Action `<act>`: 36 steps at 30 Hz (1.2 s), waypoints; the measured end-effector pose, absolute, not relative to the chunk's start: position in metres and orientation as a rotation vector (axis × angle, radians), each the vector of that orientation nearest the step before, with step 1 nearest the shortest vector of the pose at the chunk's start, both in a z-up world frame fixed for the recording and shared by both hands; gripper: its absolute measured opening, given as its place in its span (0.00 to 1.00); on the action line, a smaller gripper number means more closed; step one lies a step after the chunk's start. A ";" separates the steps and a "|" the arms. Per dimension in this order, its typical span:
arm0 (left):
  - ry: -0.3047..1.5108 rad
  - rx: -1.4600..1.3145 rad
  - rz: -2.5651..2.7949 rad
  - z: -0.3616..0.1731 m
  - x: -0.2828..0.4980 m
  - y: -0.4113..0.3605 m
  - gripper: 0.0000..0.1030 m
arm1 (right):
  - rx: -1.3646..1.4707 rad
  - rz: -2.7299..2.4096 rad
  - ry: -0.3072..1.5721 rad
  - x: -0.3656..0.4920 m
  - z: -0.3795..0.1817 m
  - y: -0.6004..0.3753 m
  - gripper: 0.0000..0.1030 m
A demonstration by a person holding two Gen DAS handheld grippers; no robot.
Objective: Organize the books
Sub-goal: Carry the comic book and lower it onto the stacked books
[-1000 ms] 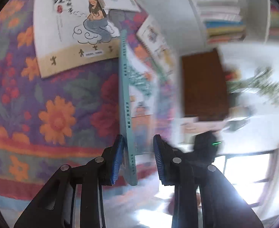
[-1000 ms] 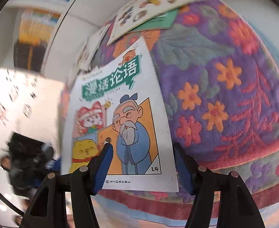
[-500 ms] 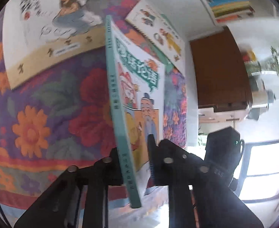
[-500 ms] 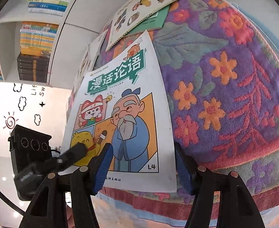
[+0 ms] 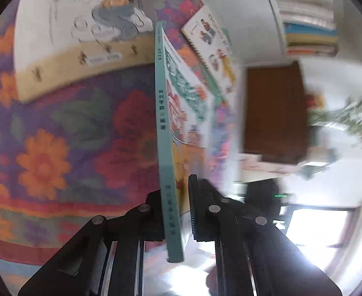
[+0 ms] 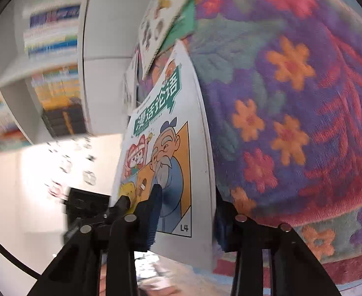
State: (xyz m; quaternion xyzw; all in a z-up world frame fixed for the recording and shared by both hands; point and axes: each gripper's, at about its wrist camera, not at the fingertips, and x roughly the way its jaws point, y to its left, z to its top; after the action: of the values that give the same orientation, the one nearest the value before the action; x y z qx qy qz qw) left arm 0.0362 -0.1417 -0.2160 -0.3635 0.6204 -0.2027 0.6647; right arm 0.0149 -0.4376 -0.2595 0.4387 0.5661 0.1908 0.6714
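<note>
The left gripper (image 5: pixel 174 212) is clamped on the teal-spined comic book (image 5: pixel 165 148), tilted up at centre frame. The right gripper's (image 6: pixel 186 219) jaws have just been closing around its cover. The shelf (image 6: pixel 55 37), upper left, holds stacked books.

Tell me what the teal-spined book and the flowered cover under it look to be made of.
Teal-spined book: paper pages in a thin, smooth card cover, judging by its printed cartoon front and slight bend. Flowered cover: woven cloth, likely a blanket or rug; ribbed weave shows, with a matt look.
</note>
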 end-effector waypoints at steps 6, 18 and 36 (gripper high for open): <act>1.317 -0.302 -0.372 -0.184 0.023 -0.177 0.15 | 0.359 0.392 1.216 0.011 -0.200 -0.377 0.22; 1.151 -0.259 -0.340 -0.136 -0.008 -0.138 0.17 | 0.003 0.609 1.082 -0.012 -0.137 -0.319 0.22; 0.983 -0.427 -0.044 -0.111 -0.050 0.148 0.19 | -0.026 0.872 0.996 -0.010 -0.107 -0.041 0.23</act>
State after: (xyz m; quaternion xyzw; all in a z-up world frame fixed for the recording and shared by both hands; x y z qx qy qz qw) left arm -0.0505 0.1484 -0.1112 -0.2034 0.4681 -0.0210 0.8597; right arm -0.0096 -0.0412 -0.1075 -0.0120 0.4626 0.4048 0.7886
